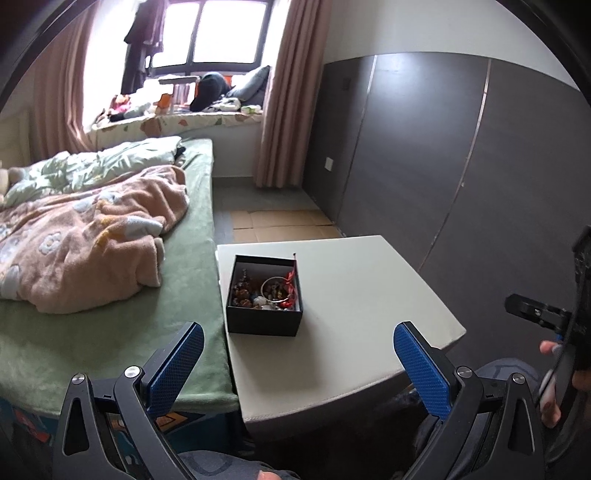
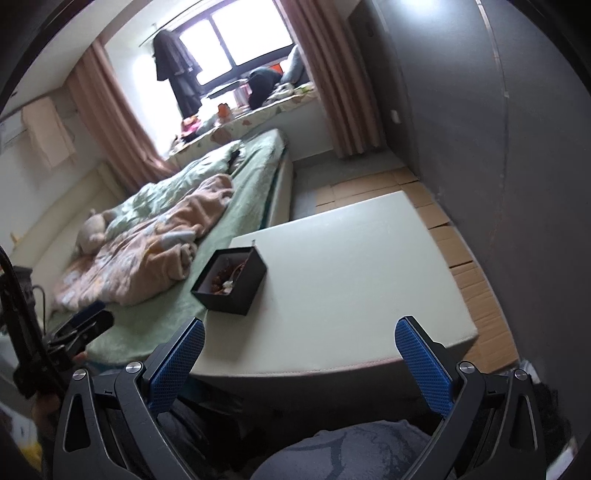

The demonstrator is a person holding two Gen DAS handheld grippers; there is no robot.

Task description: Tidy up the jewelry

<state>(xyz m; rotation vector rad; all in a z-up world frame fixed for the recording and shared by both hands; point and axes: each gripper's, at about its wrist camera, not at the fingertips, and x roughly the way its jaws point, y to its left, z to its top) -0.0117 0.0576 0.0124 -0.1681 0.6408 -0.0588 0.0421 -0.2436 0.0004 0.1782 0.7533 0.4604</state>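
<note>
Your left gripper hangs with jaws spread wide and empty, short of the black box and above the table's near edge. Your right gripper is likewise wide open, holding nothing, the box ahead of it and to its left. The lidless box sits at the table's bed-side edge, filled with tangled jewelry: beads, a pale bangle, red cord. Just beyond the box lies the bed with a rumpled pink blanket; the curtained window is farther back.
</note>
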